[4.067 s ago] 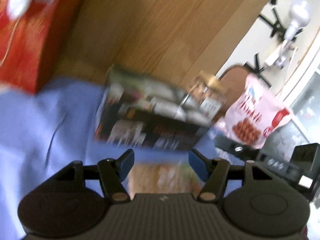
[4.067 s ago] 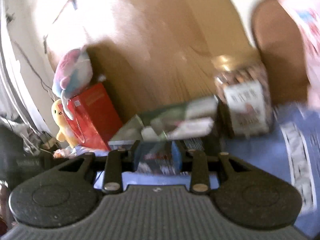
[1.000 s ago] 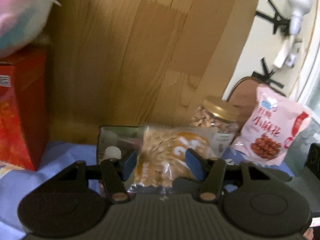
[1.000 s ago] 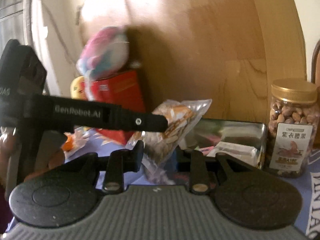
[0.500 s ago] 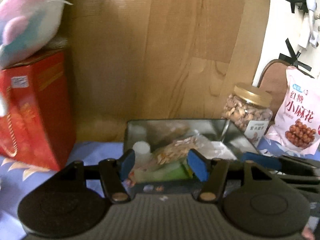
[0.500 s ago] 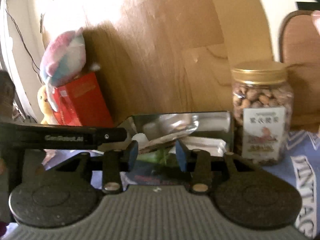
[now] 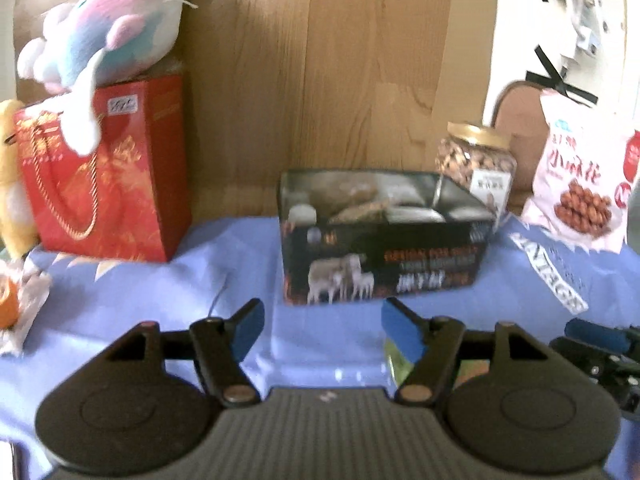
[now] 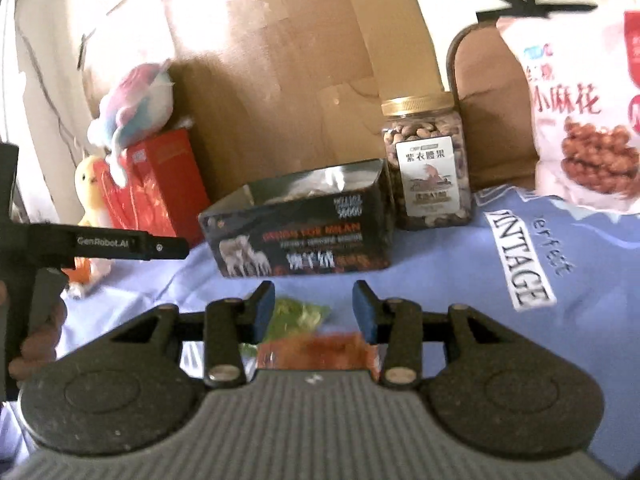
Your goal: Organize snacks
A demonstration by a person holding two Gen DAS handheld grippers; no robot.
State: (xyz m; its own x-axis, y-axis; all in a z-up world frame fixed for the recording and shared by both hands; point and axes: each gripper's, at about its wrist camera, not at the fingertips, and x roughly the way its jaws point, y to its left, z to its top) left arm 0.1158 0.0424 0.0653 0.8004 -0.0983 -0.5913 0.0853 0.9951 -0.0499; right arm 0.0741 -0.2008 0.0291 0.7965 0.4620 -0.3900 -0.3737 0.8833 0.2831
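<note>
A dark open box (image 7: 384, 240) with sheep printed on its front stands on the blue cloth and holds several snack packs; it also shows in the right wrist view (image 8: 304, 228). My left gripper (image 7: 322, 332) is open and empty, back from the box. My right gripper (image 8: 314, 312) is open, above a green snack pack (image 8: 298, 314) and an orange snack pack (image 8: 316, 350) lying on the cloth below its fingers. A corner of a pack (image 7: 394, 362) shows beside my left gripper's right finger.
A nut jar (image 8: 424, 164) with a gold lid stands right of the box. A pink snack bag (image 8: 580, 120) leans at the far right. A red gift box (image 7: 104, 168) with a plush dolphin (image 7: 104, 36) on top stands at the left, against a wooden board.
The left gripper held a nut pack over the box, let it go inside, and has pulled back. Both grippers have moved away from the box; the right gripper has opened wider.
</note>
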